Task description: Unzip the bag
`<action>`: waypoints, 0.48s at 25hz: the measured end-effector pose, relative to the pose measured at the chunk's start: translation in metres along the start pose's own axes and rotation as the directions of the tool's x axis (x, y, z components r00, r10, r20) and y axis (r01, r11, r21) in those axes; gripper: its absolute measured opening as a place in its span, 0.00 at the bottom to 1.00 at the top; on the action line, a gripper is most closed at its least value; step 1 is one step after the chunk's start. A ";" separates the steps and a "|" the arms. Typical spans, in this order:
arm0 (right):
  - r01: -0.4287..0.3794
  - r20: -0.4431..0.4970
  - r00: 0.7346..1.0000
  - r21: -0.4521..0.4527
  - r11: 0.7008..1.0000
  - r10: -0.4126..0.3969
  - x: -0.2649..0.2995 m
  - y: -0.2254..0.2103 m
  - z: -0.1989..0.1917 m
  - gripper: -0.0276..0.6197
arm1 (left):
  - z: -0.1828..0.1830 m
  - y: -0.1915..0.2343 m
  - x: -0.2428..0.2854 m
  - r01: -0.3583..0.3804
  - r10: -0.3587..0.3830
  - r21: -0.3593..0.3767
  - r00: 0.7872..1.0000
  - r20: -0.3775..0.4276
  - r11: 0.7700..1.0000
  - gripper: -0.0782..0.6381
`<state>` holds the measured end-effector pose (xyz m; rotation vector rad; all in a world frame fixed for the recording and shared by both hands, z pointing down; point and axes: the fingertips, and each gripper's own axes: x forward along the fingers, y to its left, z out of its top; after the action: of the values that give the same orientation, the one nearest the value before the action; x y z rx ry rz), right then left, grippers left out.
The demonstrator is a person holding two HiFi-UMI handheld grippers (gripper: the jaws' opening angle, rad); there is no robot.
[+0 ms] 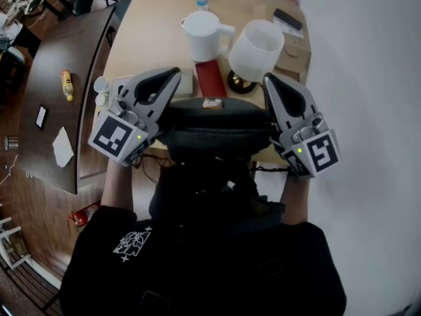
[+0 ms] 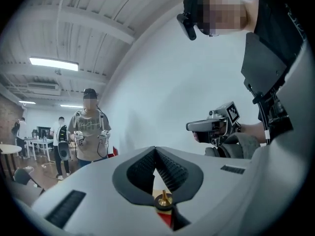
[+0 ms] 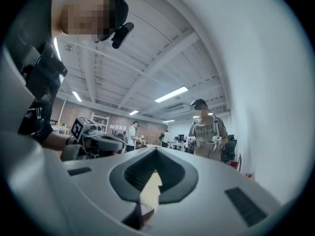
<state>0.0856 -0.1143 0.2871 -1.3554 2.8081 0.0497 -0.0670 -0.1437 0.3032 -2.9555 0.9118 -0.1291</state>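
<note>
Left gripper (image 1: 172, 74) is held up in front of the person's chest, its jaws pointing away over the table. Its own view shows the jaws (image 2: 155, 149) pressed together at the tips with nothing between them. Off to its left stands a dark table (image 1: 59, 51) with an orange bottle (image 1: 66, 84), a phone (image 1: 41, 116) and a white napkin (image 1: 62, 147) on it.

Between the two grippers lies the black bag (image 1: 217, 127), at the near edge of the light wooden table (image 1: 145, 25) and close against the person's body. Neither gripper has hold of it, and I cannot make out its zipper.

Beyond the bag on the wooden table stand small white cups (image 1: 101, 87), a white pitcher (image 1: 202, 35), a red book (image 1: 211, 78) just in front of it, and a white lampshade (image 1: 255, 50). A brown paper bag (image 1: 294, 54) lies past the shade.

On the right, the right gripper (image 1: 270, 79) is held level with the left one and beside the bag's right end. Its jaws (image 3: 156, 149) are closed too, with nothing clamped in them.
</note>
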 end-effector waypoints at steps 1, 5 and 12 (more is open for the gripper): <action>0.004 -0.009 1.000 -0.016 1.000 -0.004 0.001 0.000 -0.001 0.08 | 0.001 0.001 0.000 -0.002 0.002 -0.005 1.000 0.001 1.000 0.10; -0.017 -0.006 1.000 -0.024 1.000 0.017 0.002 0.003 -0.001 0.08 | -0.001 0.006 -0.003 -0.008 0.008 -0.012 1.000 -0.008 1.000 0.10; -0.020 -0.020 1.000 -0.054 0.998 0.019 0.004 0.002 -0.001 0.08 | -0.002 0.008 -0.002 -0.011 0.012 0.004 1.000 -0.014 1.000 0.10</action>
<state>0.0817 -0.1158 0.2880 -1.3459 2.8566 0.1149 -0.0739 -0.1493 0.3043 -2.9487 0.9288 -0.1515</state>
